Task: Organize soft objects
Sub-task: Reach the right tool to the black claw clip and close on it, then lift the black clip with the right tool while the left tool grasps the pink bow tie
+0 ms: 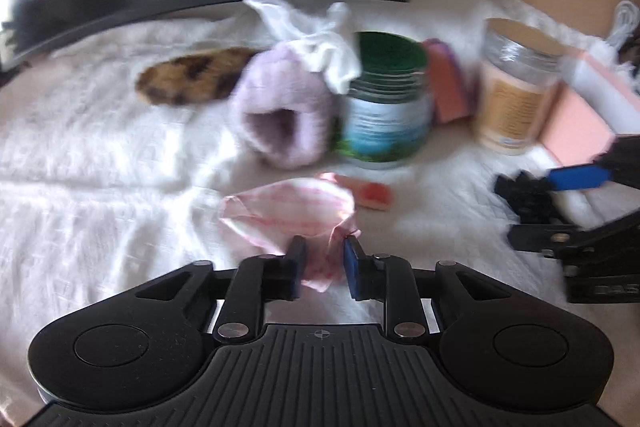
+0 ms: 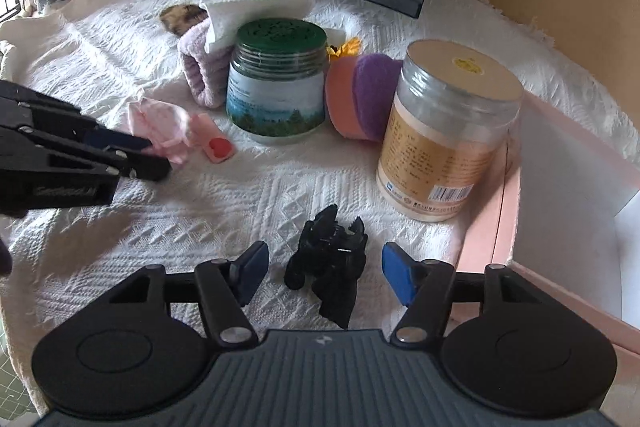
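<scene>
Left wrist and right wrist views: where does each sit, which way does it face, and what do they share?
Left wrist: on the left gripper, looking forward and down at the pink cloth between its fingers; the right gripper shows at its right edge.
Right wrist: on the right gripper, looking forward and down at a black cloth; the left gripper shows at its left edge.
Shared: green-lidded jar, lilac slipper.

No wording can be read anywhere: the beige jar (image 2: 448, 135) carries a label of tiny print with a barcode low on its side, the green-lidded jar (image 2: 276, 87) left of it a scenic label with an illegible line of text.
</scene>
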